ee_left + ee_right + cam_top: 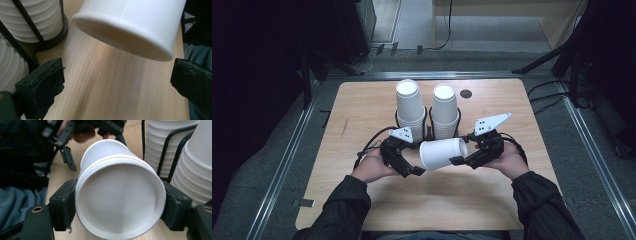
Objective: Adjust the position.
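White paper makes up the cup (443,153) that lies on its side in the air over the wooden table (362,107), near the person's edge and just in front of two stacks of cups. The right gripper (458,160) clenches it near the base, one black jaw pressed against each side of the wall, as the right gripper view shows the cup (120,200) bottom-on between the pads. The cup's open mouth faces the left gripper (418,171), whose jaws stand apart with nothing between them; in the left gripper view the rim of the cup (130,27) hangs above and ahead of the two spread jaws, clear of both. That gripper seems to sit just below the cup's rim, though the high view is too small to be sure of the gap. Behind the cup, the left stack (409,107) and the right stack (445,110) stand mouth-down in a black wire holder (430,131), side by side and close together.
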A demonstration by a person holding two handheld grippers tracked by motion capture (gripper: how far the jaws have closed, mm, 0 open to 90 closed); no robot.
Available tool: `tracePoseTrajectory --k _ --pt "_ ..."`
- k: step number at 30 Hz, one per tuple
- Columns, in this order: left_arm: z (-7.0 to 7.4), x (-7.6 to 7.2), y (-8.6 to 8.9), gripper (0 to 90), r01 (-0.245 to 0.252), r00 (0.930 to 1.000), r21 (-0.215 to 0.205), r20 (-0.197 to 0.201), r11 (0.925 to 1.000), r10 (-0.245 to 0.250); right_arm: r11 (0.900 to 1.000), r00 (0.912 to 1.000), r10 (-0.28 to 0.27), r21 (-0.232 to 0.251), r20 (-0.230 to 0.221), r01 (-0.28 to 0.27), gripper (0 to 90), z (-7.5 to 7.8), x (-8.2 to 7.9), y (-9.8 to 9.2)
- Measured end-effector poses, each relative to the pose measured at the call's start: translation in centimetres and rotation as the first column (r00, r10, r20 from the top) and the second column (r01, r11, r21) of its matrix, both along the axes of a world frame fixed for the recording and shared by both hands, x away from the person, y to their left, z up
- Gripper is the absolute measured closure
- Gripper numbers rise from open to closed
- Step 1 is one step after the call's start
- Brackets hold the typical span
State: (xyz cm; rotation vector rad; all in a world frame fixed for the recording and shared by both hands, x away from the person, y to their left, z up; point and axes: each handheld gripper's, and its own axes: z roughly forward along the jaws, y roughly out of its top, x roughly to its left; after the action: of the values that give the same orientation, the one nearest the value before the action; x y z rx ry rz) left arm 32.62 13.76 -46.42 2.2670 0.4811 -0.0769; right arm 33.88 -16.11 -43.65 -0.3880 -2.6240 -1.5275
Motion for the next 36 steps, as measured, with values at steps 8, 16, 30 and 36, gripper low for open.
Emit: tracePoseTrajectory --k 8,16,30,36 --pt "-0.1 -0.5 -1.1 0.0 0.033 0.9992 -0.078 0.025 0.9964 -0.031 0.998 0.9999 0.01 0.061 -0.002 -0.01 25.5 0.7 -0.3 0.3" --pt "0.1 -0.5 -1.7 0.0 0.047 0.9988 -0.137 0.021 0.9895 -0.044 0.995 0.9991 0.043 0.086 -0.008 -0.042 25.5 0.7 -0.7 1.4" --pt "0.7 -0.5 -1.0 12.6 0.043 0.9989 -0.156 0.028 0.9868 -0.039 0.992 0.9984 0.054 0.114 -0.015 -0.052 25.7 0.5 -0.6 1.8" --pt "0.7 -0.5 -0.6 12.6 0.051 0.9987 -0.141 0.012 0.9887 -0.05 0.994 0.9964 0.044 0.105 -0.072 -0.036 15.2 0.5 -0.4 1.7"
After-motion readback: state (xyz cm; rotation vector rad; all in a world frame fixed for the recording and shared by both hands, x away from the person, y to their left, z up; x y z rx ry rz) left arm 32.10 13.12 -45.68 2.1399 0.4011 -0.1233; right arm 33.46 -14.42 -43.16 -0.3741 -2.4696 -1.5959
